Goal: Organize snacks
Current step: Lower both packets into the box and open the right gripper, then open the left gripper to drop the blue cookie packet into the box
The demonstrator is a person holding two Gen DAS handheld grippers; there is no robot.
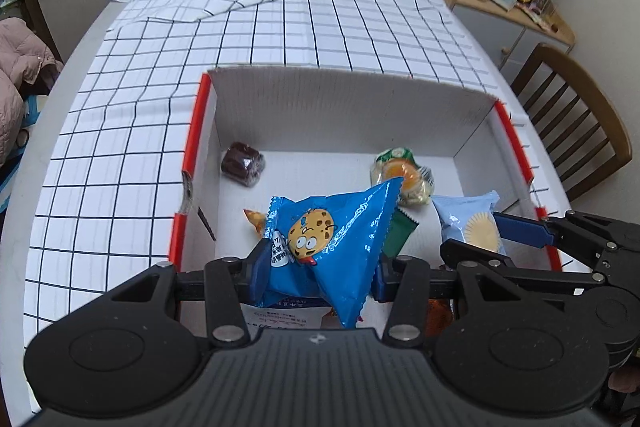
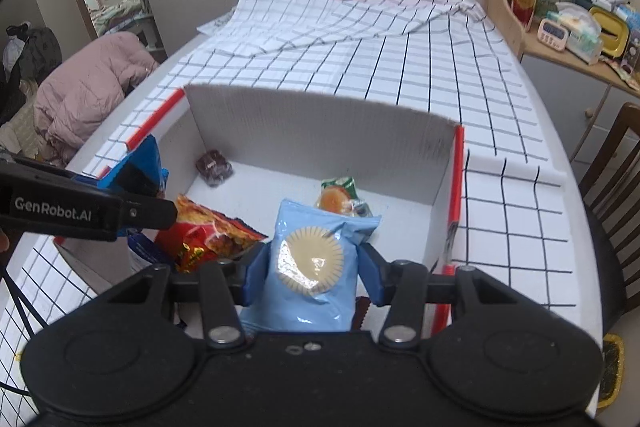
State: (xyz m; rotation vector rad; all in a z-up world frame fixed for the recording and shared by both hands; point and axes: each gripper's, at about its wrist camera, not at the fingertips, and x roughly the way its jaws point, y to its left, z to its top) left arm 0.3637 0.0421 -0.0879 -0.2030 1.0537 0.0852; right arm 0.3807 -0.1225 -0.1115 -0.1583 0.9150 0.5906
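Table point(image 1: 100, 155) under a white checked cloth point(image 1: 360, 27), spread wide, folded back at the far end. Box point(image 1: 340, 107), white card with red-edged side walls, standing on the cloth at its near end, open at the top.

Inside the box, on the floor: dark brown wrapped cake point(image 1: 243, 163) in the far left corner; green-and-orange wrapped snack point(image 1: 404, 173) toward the far right; red-and-orange packet point(image 2: 208, 231) near the front left, lying flat, partly hidden in the left view by what hangs above it.

Above the box, at its front: blue cookie bag point(image 1: 332, 239), clamped at its lower left part between the fingers of the left gripper point(image 1: 318, 267), the rest sticking up and rightward over the box floor, clear of the snacks below. Just right of it, still over the box front: pale blue bag point(image 2: 312, 263) with a round scalloped biscuit printed on it, pinched at both sides by the right gripper point(image 2: 312, 275), standing upright between the blue pads.

Both grippers side by side over the box's near wall, tilted steeply down toward the box floor, each closed on its own bag; right one reaching in from the box's right front corner, left one from the left front.
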